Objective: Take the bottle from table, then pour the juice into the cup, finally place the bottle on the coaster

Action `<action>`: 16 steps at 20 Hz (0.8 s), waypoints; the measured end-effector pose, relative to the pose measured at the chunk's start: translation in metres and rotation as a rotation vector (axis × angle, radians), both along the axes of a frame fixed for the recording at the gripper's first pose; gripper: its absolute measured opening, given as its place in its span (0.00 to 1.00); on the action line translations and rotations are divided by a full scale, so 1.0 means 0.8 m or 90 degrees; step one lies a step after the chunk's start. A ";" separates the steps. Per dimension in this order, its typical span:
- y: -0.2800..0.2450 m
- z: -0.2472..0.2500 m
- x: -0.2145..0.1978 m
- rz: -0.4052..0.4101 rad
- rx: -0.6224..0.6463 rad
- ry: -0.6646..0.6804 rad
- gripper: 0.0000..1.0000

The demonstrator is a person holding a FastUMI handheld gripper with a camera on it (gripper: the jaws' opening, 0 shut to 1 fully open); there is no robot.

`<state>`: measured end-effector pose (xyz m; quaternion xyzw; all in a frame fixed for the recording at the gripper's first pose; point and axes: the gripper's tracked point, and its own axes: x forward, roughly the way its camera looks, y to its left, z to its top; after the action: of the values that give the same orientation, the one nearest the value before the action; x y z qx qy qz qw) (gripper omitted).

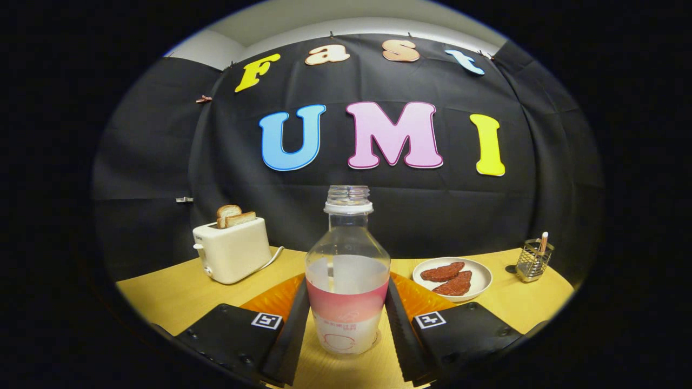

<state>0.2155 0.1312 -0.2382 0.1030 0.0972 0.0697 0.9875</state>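
Note:
A clear plastic bottle (pixel 347 281) with no cap stands upright between my fingers, about half full of pale juice, with a pink and white label round its lower part. My gripper (pixel 346 285) is shut on the bottle, each finger pressing against a side at label height. An orange ribbed coaster (pixel 274 298) lies flat on the wooden table (pixel 162 294) just behind the bottle and shows on both sides of it. I cannot tell whether the bottle's base rests on the table or hangs just above it.
A white toaster (pixel 232 251) with two slices of bread stands at the back left, its cord trailing right. At the back right is a white plate (pixel 483 274) with two brown patties, and beyond it a wire holder (pixel 534 260) near the table's edge.

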 end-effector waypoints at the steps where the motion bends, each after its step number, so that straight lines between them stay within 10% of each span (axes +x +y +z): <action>1: 0.004 -0.009 0.006 0.001 -0.004 -0.002 0.73; 16: 0.014 -0.072 0.037 0.013 -0.041 -0.014 0.74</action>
<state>0.2451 0.1425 -0.2955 0.0696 0.0897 0.0780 0.9905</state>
